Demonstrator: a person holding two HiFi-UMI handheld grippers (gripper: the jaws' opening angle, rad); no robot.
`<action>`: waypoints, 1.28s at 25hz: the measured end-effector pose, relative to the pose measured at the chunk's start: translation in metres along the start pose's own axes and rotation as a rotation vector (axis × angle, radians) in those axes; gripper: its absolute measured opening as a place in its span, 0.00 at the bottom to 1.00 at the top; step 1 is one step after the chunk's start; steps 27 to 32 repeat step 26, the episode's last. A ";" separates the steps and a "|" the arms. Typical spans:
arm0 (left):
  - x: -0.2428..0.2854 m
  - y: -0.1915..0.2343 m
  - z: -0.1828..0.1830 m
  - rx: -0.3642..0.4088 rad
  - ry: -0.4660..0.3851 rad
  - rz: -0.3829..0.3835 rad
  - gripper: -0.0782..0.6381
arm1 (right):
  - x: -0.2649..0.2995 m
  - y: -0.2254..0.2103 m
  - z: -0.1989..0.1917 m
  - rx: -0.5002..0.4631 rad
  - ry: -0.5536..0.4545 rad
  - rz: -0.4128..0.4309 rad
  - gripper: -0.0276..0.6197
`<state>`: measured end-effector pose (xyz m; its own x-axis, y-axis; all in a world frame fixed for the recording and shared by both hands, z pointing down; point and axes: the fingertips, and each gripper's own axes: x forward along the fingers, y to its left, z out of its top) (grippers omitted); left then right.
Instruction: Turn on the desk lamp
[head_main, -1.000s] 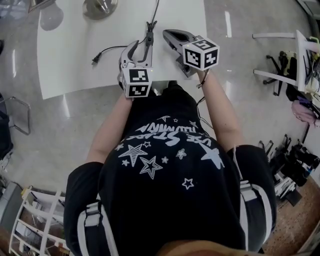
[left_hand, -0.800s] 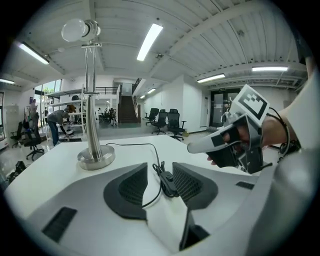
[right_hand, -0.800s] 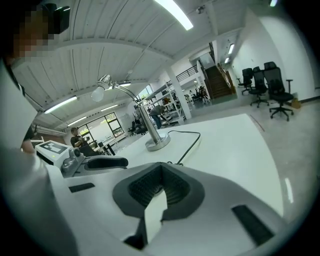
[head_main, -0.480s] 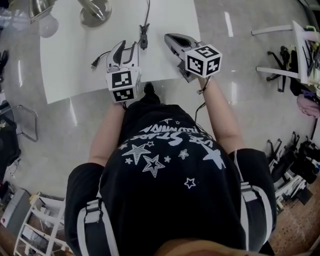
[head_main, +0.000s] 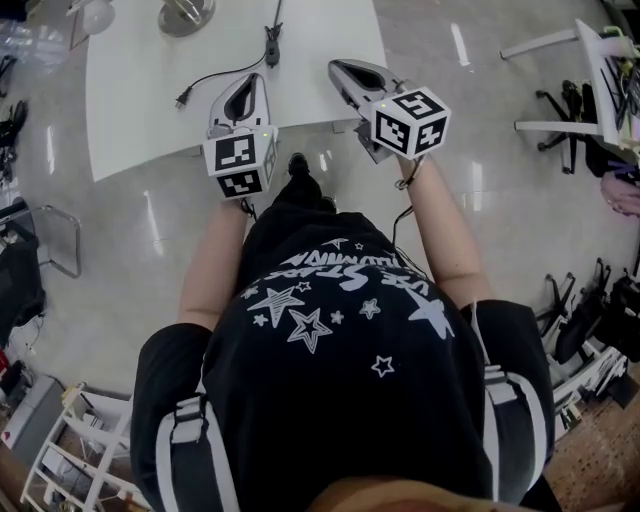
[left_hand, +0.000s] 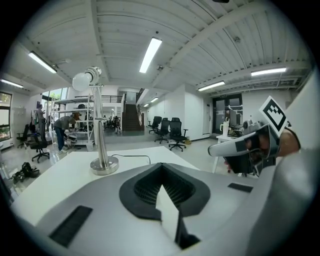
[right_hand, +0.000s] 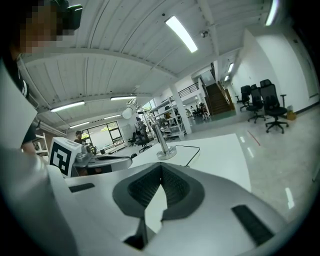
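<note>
The desk lamp stands at the far side of the white table (head_main: 130, 110): round metal base (head_main: 186, 14) (left_hand: 104, 165) (right_hand: 166, 152), thin pole, white head (left_hand: 82, 80). Whether it is lit I cannot tell. Its black cord runs across the table with an inline switch (head_main: 271, 45) and a plug (head_main: 183, 98) lying loose. My left gripper (head_main: 250, 84) (left_hand: 161, 167) hovers over the table's near edge, shut and with nothing between its jaws, short of the switch. My right gripper (head_main: 338, 68) (right_hand: 160, 172) is beside it, also shut and empty.
The person stands at the table's near edge on a glossy floor. Office chairs (left_hand: 170, 132) and shelving (left_hand: 65, 120) stand farther back in the room. A white desk with clutter (head_main: 605, 70) is at the right, a wire rack (head_main: 70, 450) at lower left.
The left gripper has pulled back from the cord's inline switch toward the table's near edge, and its jaws have gone from open to shut. The right gripper has hardly moved.
</note>
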<state>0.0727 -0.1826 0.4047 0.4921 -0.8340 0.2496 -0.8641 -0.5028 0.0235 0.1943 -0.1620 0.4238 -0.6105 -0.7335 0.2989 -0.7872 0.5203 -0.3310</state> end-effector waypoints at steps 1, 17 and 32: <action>-0.005 -0.007 0.001 0.001 -0.005 -0.002 0.12 | -0.008 0.002 0.000 -0.007 -0.008 0.001 0.05; -0.069 -0.097 0.015 0.008 -0.077 -0.017 0.12 | -0.111 0.035 -0.006 -0.138 -0.115 -0.024 0.05; -0.064 -0.143 0.016 0.038 -0.073 -0.035 0.12 | -0.161 0.012 -0.018 -0.127 -0.143 -0.064 0.05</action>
